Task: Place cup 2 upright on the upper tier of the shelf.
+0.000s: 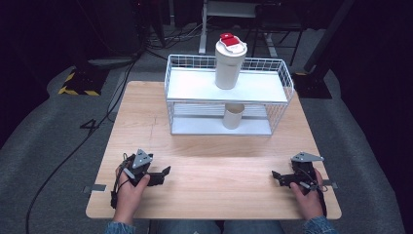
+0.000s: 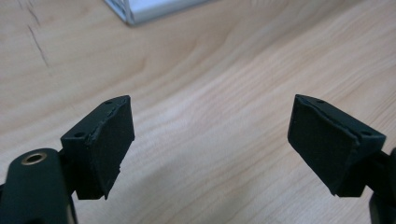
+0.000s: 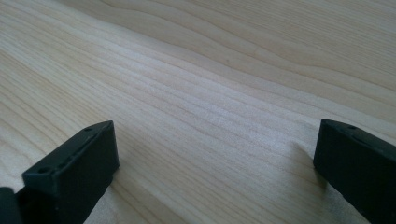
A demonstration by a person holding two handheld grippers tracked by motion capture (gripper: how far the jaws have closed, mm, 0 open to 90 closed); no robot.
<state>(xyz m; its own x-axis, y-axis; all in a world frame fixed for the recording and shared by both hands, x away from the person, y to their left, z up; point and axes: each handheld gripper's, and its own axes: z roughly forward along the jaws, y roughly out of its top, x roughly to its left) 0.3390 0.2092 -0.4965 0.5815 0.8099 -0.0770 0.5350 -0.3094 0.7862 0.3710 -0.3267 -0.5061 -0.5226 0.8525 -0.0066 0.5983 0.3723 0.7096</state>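
Resting low on the wooden table [image 1: 219, 153], the left gripper [image 1: 164, 172] and right gripper [image 1: 275, 176] both stand with jaws apart and nothing between them.

Left gripper [image 2: 210, 140]: pads wide apart over bare wood grain, a corner of the white wire rack [image 1: 280, 114] just ahead of it. Right gripper [image 3: 215, 158]: jaws equally spread, lying close to the tabletop, nothing gripped. Each is held in one hand near the table's near edge, well apart from the other. The beige cup [image 1: 233, 115] stands upright on the rack's lower shelf, at the far middle of the table, well apart from both grippers. A white tumbler [image 1: 229, 68] with a red lid [image 1: 231, 41] stands on the upper shelf, directly above the cup. Surface: pale, clean wood. Surroundings: grey carpet [image 1: 53, 131], a black cable [image 1: 73, 151] across it, a yellow-and-black striped base [image 1: 77, 84], dark background.
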